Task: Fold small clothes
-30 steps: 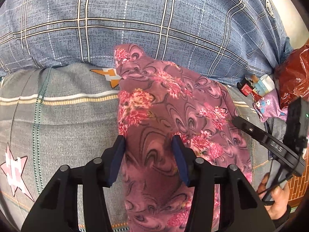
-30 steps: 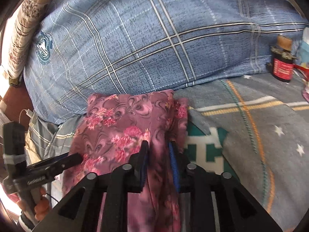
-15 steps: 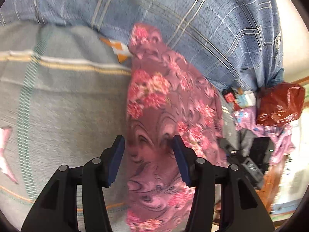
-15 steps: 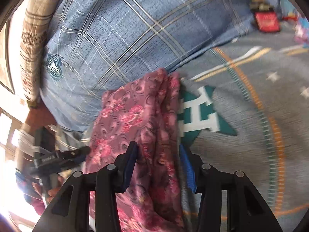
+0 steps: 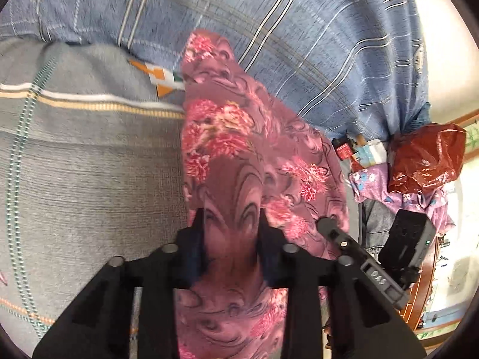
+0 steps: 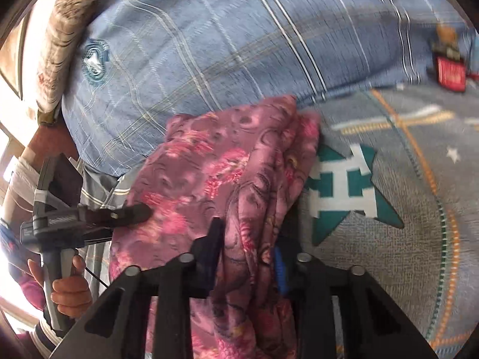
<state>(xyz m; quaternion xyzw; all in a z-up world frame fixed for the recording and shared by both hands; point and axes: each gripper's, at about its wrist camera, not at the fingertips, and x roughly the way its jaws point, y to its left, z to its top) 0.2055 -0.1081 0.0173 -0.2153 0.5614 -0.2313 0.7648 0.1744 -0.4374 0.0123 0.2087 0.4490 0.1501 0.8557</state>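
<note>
Closing on the pink floral garment (image 5: 239,155), my left gripper (image 5: 230,233) has a flat band of the cloth between its jaws, which are narrowing and appear already to pinch it; my right gripper (image 6: 248,248), likewise closing, gathers a thicker, bunched ridge along the garment's far side from the left one; both grips sit at the garment's near end, presumably so that I can raise that edge evenly and carry it over the rest as one fold. The garment lies lengthwise on the grey patterned bedsheet (image 5: 74,179), its far end touching the blue plaid pillow (image 5: 299,30); it is already narrow and layered, which suggests a final fold across its length is what remains. Beyond the garment on its right-gripper side lies the bedsheet's teal star motif (image 6: 344,188); on its left-gripper side, well apart, sit a red plastic bag (image 5: 425,158) and other clutter. Uneven bunching under my right jaws could skew the fold.
</note>
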